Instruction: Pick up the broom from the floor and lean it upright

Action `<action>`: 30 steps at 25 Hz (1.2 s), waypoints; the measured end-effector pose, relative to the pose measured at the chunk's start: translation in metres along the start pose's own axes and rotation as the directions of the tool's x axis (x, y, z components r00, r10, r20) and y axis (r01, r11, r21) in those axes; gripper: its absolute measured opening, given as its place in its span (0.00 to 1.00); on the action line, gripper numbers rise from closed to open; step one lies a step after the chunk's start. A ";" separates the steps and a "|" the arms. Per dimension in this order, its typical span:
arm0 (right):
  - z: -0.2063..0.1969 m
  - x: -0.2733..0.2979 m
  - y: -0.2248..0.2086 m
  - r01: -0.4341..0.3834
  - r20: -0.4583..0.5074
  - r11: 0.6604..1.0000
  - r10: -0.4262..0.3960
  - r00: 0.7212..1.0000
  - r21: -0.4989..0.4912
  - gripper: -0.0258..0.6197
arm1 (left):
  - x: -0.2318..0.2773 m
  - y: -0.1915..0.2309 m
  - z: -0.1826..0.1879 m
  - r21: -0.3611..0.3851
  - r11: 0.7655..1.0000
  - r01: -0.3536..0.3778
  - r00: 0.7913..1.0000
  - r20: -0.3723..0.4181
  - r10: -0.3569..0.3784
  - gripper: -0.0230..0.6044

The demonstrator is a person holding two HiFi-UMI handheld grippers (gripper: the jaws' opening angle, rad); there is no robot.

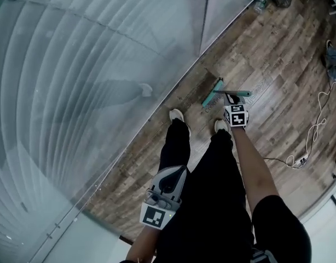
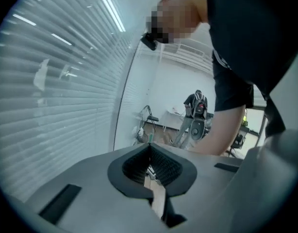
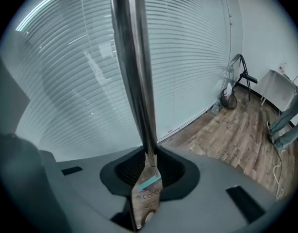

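Slatted glass wall (image 1: 75, 64) meets wood floor (image 1: 277, 59), where the broom (image 1: 212, 92) has its teal head down near the glass. The right gripper (image 1: 230, 97) is clamped on its metal handle. The left gripper (image 1: 171, 175) hangs by the person's thigh, jaws together and empty.

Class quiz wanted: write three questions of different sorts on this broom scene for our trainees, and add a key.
1. True or false: the left gripper holds the broom.
2. The right gripper is shut on: A the broom's metal handle; B a cup; C a towel.
3. Name the slatted window covering beside the broom.
Key: 1 false; 2 A; 3 blinds.
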State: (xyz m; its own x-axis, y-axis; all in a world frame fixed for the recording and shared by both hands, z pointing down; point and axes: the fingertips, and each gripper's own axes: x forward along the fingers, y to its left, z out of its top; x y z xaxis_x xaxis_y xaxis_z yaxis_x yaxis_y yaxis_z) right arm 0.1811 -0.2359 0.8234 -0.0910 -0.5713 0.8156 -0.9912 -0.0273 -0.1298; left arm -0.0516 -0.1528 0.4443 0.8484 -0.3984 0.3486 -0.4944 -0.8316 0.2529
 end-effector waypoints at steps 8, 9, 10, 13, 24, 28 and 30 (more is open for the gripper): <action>0.022 0.066 0.026 -0.063 -0.005 0.991 0.063 0.998 -0.120 0.17 | 0.002 0.023 -0.003 0.209 0.978 -0.007 1.000 0.009 0.005 0.07; 0.026 0.072 0.027 -0.075 -0.003 0.986 0.075 0.997 -0.149 0.17 | 0.003 0.023 -0.004 0.212 0.977 -0.004 1.000 0.012 0.001 0.07; 0.031 0.078 0.028 -0.085 -0.001 0.981 0.086 0.996 -0.172 0.17 | 0.004 0.023 -0.007 0.217 0.976 0.000 1.000 0.009 -0.002 0.07; 0.052 0.096 0.040 -0.107 0.020 0.974 0.113 0.993 -0.197 0.17 | 0.000 0.035 -0.020 0.085 0.996 -0.021 1.000 0.018 0.020 0.07; 0.093 0.143 0.057 -0.137 0.051 0.950 0.157 0.986 -0.280 0.17 | 0.005 0.060 -0.066 -0.209 0.972 -0.105 0.994 -0.015 0.105 0.07; 0.103 0.151 0.066 -0.136 0.060 0.929 0.166 0.984 -0.344 0.18 | 0.011 0.070 -0.053 -0.170 0.981 -0.089 0.996 0.001 0.091 0.07; 0.104 0.150 0.067 -0.135 0.060 0.915 0.170 0.984 -0.381 0.18 | 0.015 0.073 -0.051 -0.168 0.982 -0.083 0.996 0.000 0.084 0.07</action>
State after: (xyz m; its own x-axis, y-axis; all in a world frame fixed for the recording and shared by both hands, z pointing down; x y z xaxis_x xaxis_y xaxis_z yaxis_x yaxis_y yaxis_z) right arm 0.1112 -0.4092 0.8787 -0.2521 -0.6162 0.7461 -0.9311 0.3644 -0.0136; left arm -0.0846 -0.1998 0.5135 0.8036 -0.4673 0.3685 -0.5880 -0.7188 0.3709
